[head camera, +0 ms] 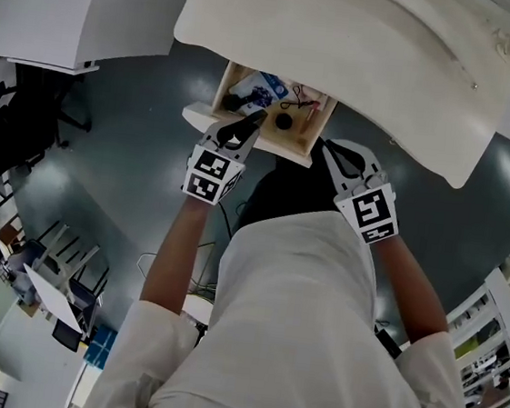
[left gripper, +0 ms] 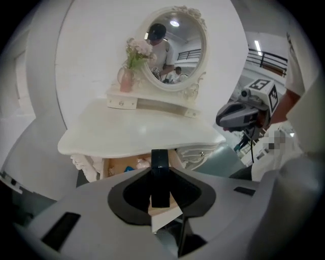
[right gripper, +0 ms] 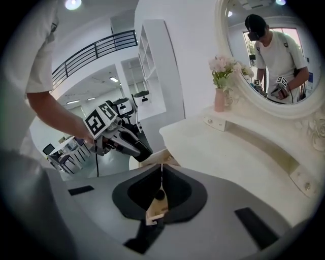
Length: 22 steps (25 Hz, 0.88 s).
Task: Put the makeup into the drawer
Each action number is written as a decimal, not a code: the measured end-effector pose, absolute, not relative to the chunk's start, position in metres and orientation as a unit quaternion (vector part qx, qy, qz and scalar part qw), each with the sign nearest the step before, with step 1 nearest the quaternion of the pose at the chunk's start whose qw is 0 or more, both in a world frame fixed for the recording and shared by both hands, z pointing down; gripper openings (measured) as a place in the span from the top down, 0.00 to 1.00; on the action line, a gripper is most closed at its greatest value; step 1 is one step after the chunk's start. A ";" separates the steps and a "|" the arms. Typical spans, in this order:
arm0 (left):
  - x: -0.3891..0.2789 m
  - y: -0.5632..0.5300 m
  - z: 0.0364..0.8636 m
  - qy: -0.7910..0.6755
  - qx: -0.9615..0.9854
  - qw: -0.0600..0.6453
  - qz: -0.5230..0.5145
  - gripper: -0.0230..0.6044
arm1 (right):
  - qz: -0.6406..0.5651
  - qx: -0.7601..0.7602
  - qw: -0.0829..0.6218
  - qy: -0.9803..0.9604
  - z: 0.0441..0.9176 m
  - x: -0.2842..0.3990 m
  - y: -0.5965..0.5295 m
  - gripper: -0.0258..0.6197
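An open wooden drawer (head camera: 224, 83) sticks out under the white vanity table top (head camera: 346, 44). Inside lie a blue packet (head camera: 259, 87) and a round black item (head camera: 285, 120). My left gripper (head camera: 256, 118) hangs over the drawer's front left part, shut on a dark slim makeup tube (left gripper: 160, 162) that stands upright between the jaws. In the left gripper view the drawer (left gripper: 119, 165) shows just below the table edge. My right gripper (head camera: 331, 152) is near the drawer's front right corner, jaws together with nothing in them. The right gripper view shows the left gripper (right gripper: 142, 150) at the drawer (right gripper: 157, 158).
An oval mirror (left gripper: 175, 48) and a pink vase of flowers (left gripper: 127, 76) stand at the back of the table top. The table edge overhangs the drawer closely. Chairs and desks (head camera: 53, 285) stand on the grey floor to the left; a shelf (head camera: 496, 336) is at the right.
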<state>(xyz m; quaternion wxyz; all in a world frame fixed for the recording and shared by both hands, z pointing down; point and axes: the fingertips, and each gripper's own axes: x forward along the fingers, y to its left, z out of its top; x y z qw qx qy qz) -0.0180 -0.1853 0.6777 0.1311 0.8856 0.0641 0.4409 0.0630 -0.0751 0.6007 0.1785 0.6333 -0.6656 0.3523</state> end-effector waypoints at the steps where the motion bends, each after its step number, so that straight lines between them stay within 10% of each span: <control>1: -0.017 -0.185 0.688 0.073 0.880 0.113 0.456 0.80 | 0.354 0.630 0.179 -0.668 0.605 0.064 -0.077 0.91; 22: -0.011 -0.162 0.839 0.231 0.725 -0.075 0.645 0.80 | 0.360 0.597 0.157 -0.700 0.625 0.073 -0.109 0.91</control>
